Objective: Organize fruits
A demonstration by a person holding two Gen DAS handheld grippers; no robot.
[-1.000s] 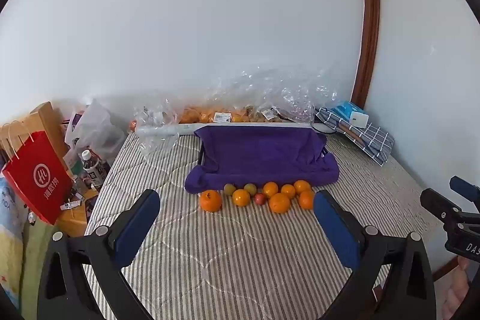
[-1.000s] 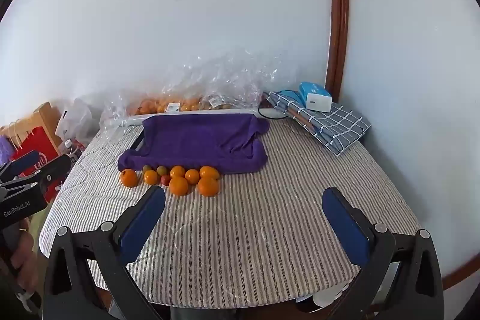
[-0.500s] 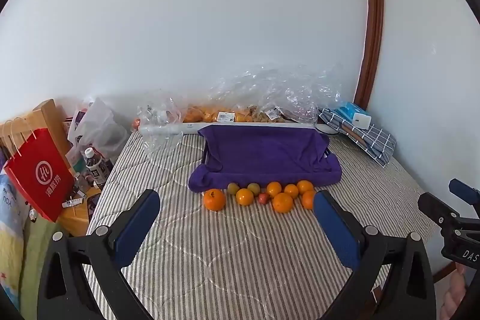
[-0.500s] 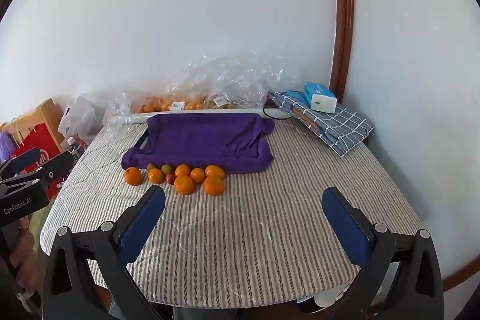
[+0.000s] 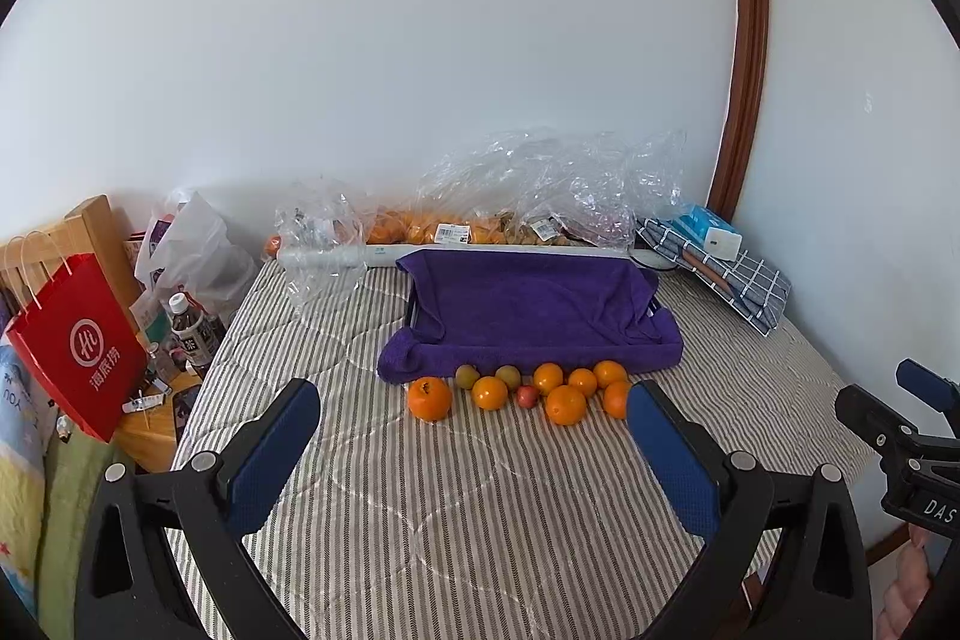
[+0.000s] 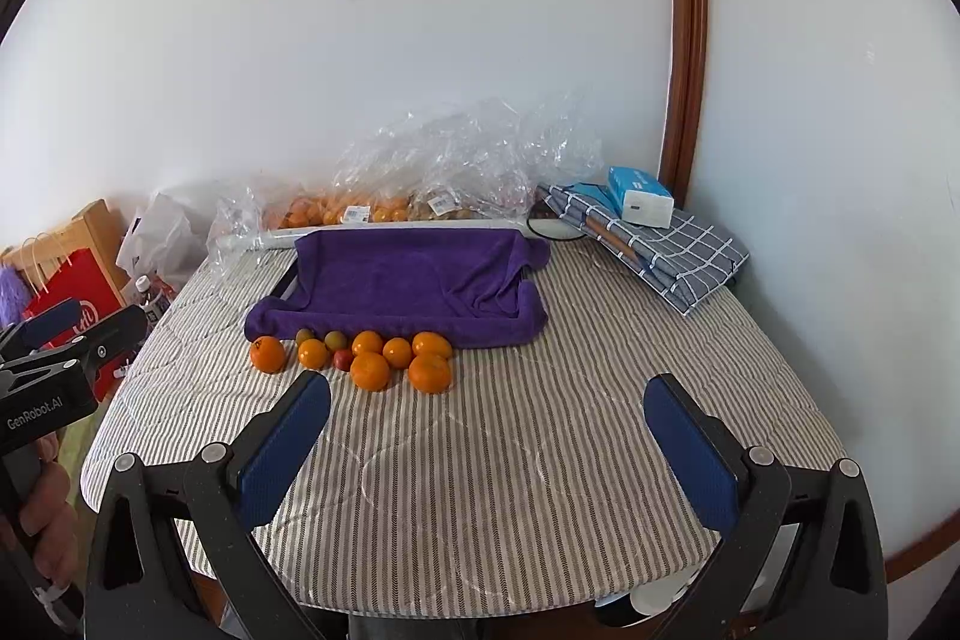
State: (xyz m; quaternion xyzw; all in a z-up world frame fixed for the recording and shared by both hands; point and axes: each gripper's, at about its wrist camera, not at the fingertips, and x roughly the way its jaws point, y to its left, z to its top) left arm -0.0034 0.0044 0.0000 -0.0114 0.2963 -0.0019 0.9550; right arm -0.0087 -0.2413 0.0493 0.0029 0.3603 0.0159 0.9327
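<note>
Striped grey-and-white quilted bench cover [image 6: 480, 460] fills most of both views, and on it, toward the wall, sits a shallow tray draped in a purple terry towel [image 5: 534, 310]. Crumpled clear plastic bags [image 5: 540, 184] holding more orange fruit lie behind it against the wall, and a folded blue checked cloth [image 6: 678, 244] with a small blue-and-white box on top sits at the far right corner.

Just in front of the towel's near edge lies a loose row of small fruits [image 6: 360, 352]: several round orange citrus, two dull green-brown ones and one small red one, touching or nearly touching each other on the cover. None rests on the towel.

The left gripper [image 5: 474, 448] and the right gripper [image 6: 486, 436] both hover over the near part of the bench, short of the fruit, each with its blue-padded fingers spread wide and holding nothing.

By the look of it, the sorting has not yet begun: every loose fruit is ungrasped, and all the picking and placing remains to be done.
</note>
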